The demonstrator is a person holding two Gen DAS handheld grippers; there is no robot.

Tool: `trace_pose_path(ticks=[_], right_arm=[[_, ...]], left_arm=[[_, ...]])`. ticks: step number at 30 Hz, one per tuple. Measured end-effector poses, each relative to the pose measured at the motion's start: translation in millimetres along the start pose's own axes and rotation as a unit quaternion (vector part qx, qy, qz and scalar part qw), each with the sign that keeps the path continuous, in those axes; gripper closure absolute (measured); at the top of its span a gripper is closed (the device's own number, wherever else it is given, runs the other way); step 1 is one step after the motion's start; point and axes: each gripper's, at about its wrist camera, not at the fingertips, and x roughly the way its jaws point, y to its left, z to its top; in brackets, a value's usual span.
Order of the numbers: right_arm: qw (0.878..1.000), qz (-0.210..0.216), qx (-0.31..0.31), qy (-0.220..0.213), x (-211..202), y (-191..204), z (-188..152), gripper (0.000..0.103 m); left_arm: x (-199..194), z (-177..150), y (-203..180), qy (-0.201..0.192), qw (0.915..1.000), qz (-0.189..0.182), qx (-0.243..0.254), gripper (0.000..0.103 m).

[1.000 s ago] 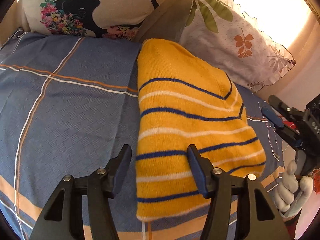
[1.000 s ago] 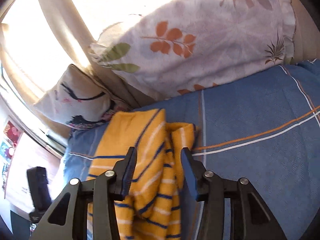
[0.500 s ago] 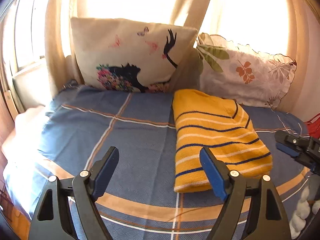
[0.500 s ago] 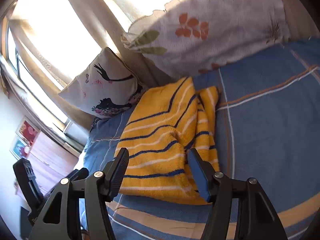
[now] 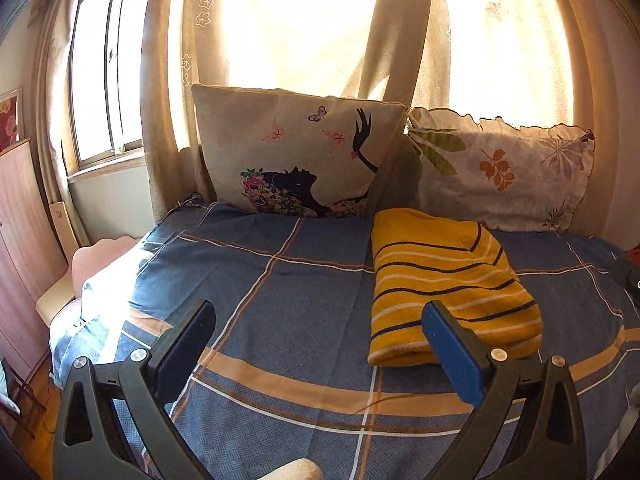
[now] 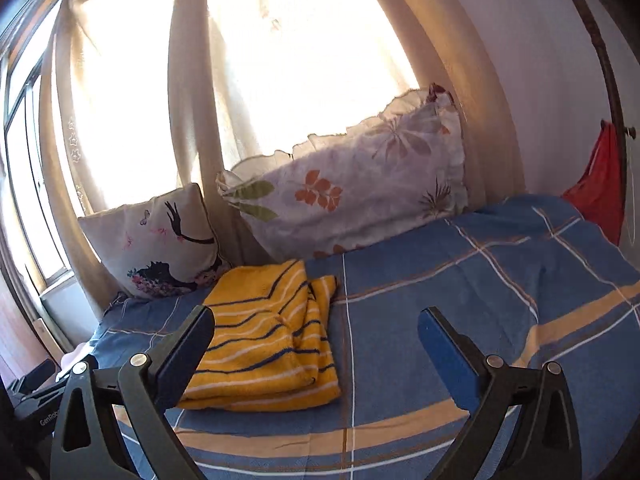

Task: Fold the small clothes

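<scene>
Left gripper [image 5: 318,330]: fingers spread wide, released, nothing between them; it hangs above the bedspread.
Right gripper [image 6: 316,338]: fingers spread wide as well, holding nothing, raised over the bedspread.
Yellow striped sweater [image 5: 444,284]: folded into a compact rectangle, lying flat on the bedspread. In the left wrist view it sits ahead of the right finger [image 5: 452,354], whose tip overlaps its near edge in the picture; whether they touch cannot be told. In the right wrist view the sweater [image 6: 268,336] lies ahead of the left finger [image 6: 184,354], which covers its near left corner; loose folded layers show along the side facing the gap between the fingers.
Bedspread [image 5: 288,292]: blue with white, orange and tan crossing lines; it fills the space between and beyond both pairs of fingers.
Silhouette cushion [image 5: 296,152]: beige, with a dark figure, flowers and butterflies; it stands upright beyond the gap between the left gripper's fingers, just behind the far left end of the sweater.
Leaf pillow [image 5: 500,168]: pale with a frilled edge, leaning beyond the right finger of the left gripper, just behind the sweater.
Curtains [image 5: 320,28]: sunlit, hanging behind both cushions.
Red cloth [image 6: 600,192]: hangs at the wall, far beyond the right finger of the right gripper.
</scene>
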Motion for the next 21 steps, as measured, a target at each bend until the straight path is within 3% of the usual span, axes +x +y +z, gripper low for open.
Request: trace_pose_path(ticks=[2, 4, 8, 10, 12, 14, 16, 19, 21], right_arm=[[0.999, 0.002, 0.000, 0.037, 7, -7, -1, 0.000], [0.999, -0.004, -0.016, 0.037, 5, -6, -7, 0.000], [0.998, -0.026, -0.031, -0.047, -28, -1, -21, 0.000], [0.998, 0.006, -0.022, -0.064, -37, -5, -23, 0.000], [0.999, 0.026, -0.025, -0.002, -25, -8, -15, 0.000], [0.998, 0.009, -0.040, 0.045, -12, -6, -14, 0.000], [0.997, -0.031, -0.063, 0.021, -19, -1, -16, 0.000], [0.991, -0.082, -0.093, -0.048, -42, 12, -21, 0.000], [0.991, -0.049, -0.105, -0.070, -48, 18, -23, 0.000]], left_arm=[[-1, -4, -1, 0.010, 0.9999, -0.009, 0.003, 0.000], [0, -8, -3, 0.021, 0.9997, -0.015, 0.006, 0.000], [4, -14, -8, 0.042, 0.9988, -0.023, 0.009, 0.000], [4, -16, -11, 0.046, 0.9986, -0.026, 0.010, 0.000], [5, -18, -13, 0.046, 0.9985, -0.026, 0.011, 0.000], [5, -18, -13, 0.046, 0.9984, -0.029, 0.013, 0.000], [5, -20, -14, 0.046, 0.9983, -0.032, 0.015, 0.000], [8, -21, -15, 0.050, 0.9980, -0.036, 0.014, 0.000], [13, -22, -15, 0.058, 0.9974, -0.042, 0.011, 0.000]])
